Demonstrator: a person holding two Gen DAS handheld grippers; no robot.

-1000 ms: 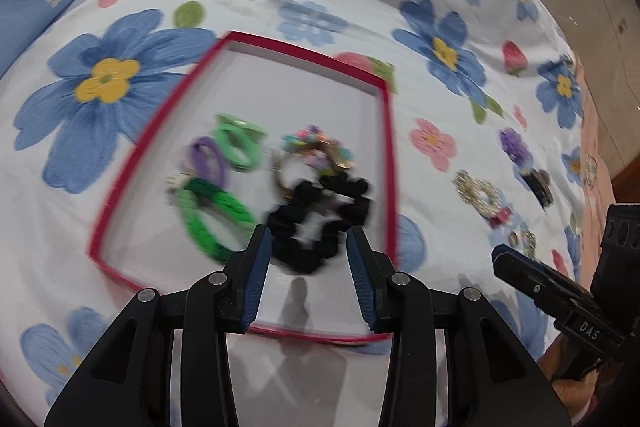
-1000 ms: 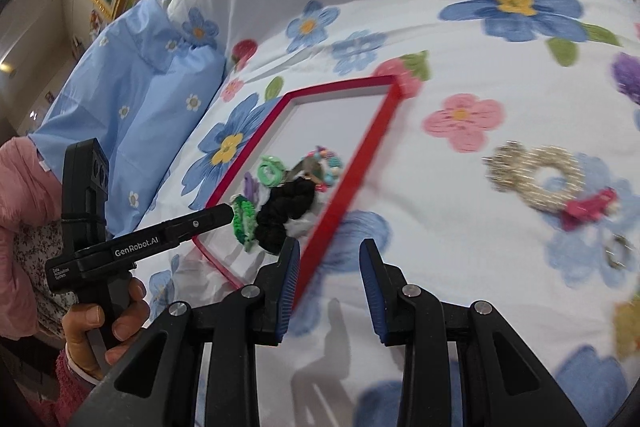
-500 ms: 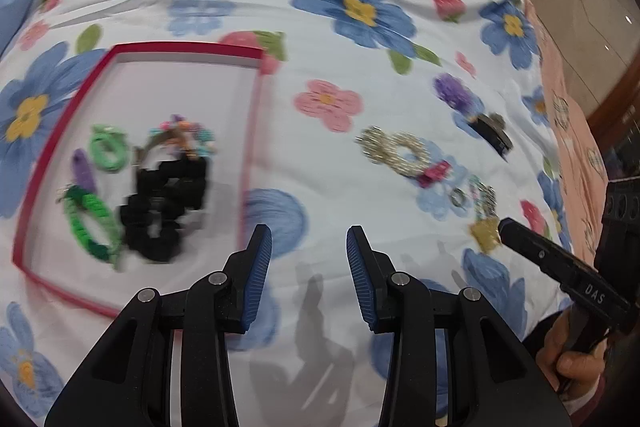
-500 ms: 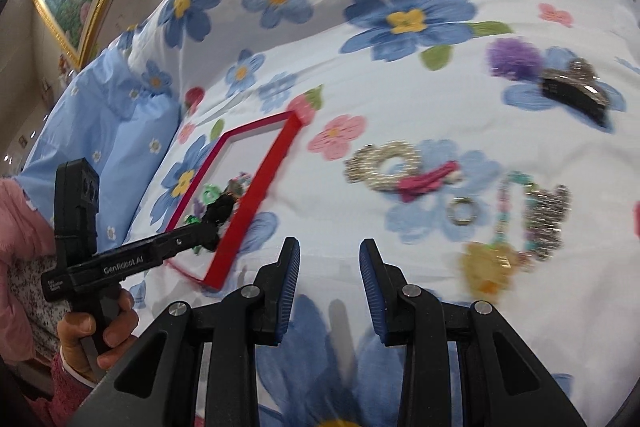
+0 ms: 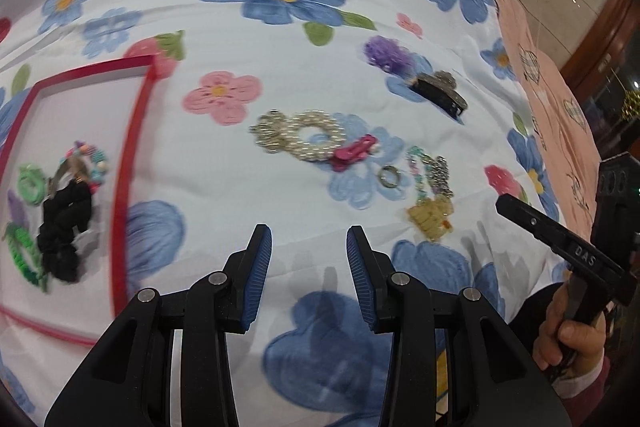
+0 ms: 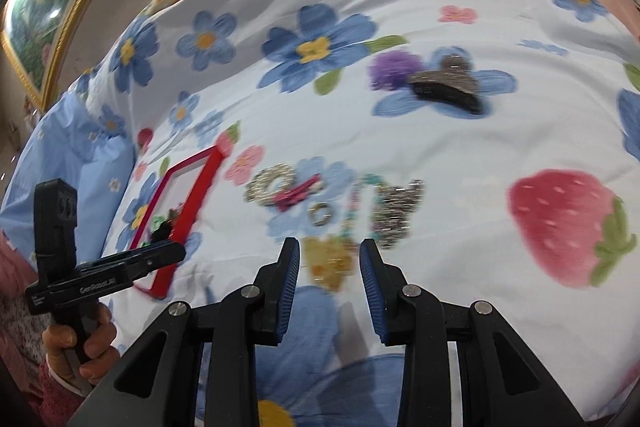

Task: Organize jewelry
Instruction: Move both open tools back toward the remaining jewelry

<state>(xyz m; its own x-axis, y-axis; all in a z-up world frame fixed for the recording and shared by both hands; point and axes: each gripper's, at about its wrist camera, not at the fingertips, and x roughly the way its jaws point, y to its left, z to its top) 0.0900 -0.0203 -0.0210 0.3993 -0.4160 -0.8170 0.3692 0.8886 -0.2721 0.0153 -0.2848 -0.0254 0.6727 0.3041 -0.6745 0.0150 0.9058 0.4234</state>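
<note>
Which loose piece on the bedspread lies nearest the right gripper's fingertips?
The yellow charm, lying just ahead between the open right gripper fingers; the ring and pearl bracelet lie farther off.

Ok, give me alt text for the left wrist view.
The open left claw hovers empty over a floral bedsheet. Ahead lie a pearl scrunchie, pink clip and ring; a red tray at left holds hair ties.

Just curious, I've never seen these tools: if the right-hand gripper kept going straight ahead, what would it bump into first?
Probably the yellow charm: it lies on the bedspread just ahead of the open right gripper, with the small ring beyond. Depth is unclear.
</note>
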